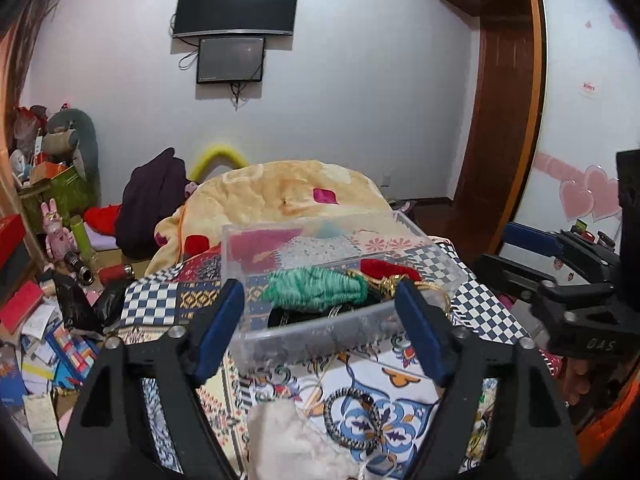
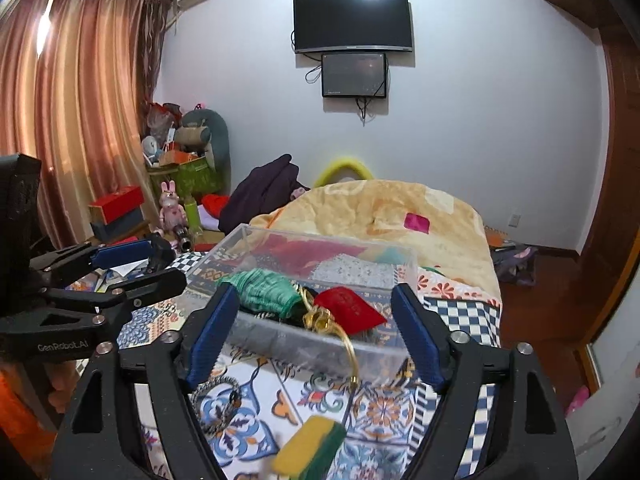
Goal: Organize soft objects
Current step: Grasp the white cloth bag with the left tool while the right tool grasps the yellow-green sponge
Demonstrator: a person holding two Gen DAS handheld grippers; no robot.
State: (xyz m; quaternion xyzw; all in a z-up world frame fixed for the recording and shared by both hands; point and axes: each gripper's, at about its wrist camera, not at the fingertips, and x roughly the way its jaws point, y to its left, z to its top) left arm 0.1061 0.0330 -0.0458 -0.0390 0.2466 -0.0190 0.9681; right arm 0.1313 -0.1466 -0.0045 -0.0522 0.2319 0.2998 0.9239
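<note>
- Left gripper (image 1: pixel 320 320): jaws wide apart, holding nothing, facing the clear box (image 1: pixel 436 248).
- Right gripper (image 2: pixel 316 330): jaws wide apart, empty.
- Box sits mid-bed (image 2: pixel 460 308), holding green yarn (image 2: pixel 264 290), a red pouch (image 2: pixel 352 310).
- Sponge (image 2: pixel 308 450), hair tie (image 1: pixel 352 418), white cloth (image 1: pixel 296 440) lie near the bed's near edge.

Clear plastic rectangular box (image 2: pixel 304 344) sits on the patterned bedspread, open-topped and already part-filled. Inside, a crumpled green knitted cloth (image 1: pixel 316 288) bunches at the near left, and a flat red fabric pouch (image 2: pixel 350 310) leans tilted at the right. A gold cord (image 2: pixel 346 344) spills over the box's near wall. In front of the box, on the bedspread: a black-and-white braided hair tie (image 1: pixel 352 418) lying flat, a fluffy cream-white soft piece (image 1: pixel 288 440) beside it, and a yellow-and-green sponge (image 2: pixel 310 450), blurred, apart from the box.
</note>
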